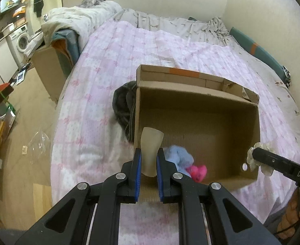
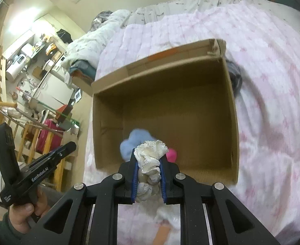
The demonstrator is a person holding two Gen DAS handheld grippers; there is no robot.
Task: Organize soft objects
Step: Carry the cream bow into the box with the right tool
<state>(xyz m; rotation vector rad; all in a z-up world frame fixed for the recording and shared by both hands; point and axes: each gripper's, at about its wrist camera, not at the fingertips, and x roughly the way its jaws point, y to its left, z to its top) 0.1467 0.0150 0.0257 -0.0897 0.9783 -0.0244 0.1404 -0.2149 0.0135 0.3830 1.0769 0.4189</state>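
Observation:
An open cardboard box sits on the pink quilted bed; it also shows in the right wrist view. Inside it lie a light blue soft piece and a pink soft piece. My left gripper is shut on a beige soft piece, held over the box's near-left corner. My right gripper is shut on a white frilly cloth above the box's near edge. The blue piece and the pink piece show behind it.
A dark grey garment lies on the bed against the box's left side. Rumpled bedding is piled at the bed's far left. A brown cabinet and a washing machine stand beside the bed. A plastic bag lies on the floor.

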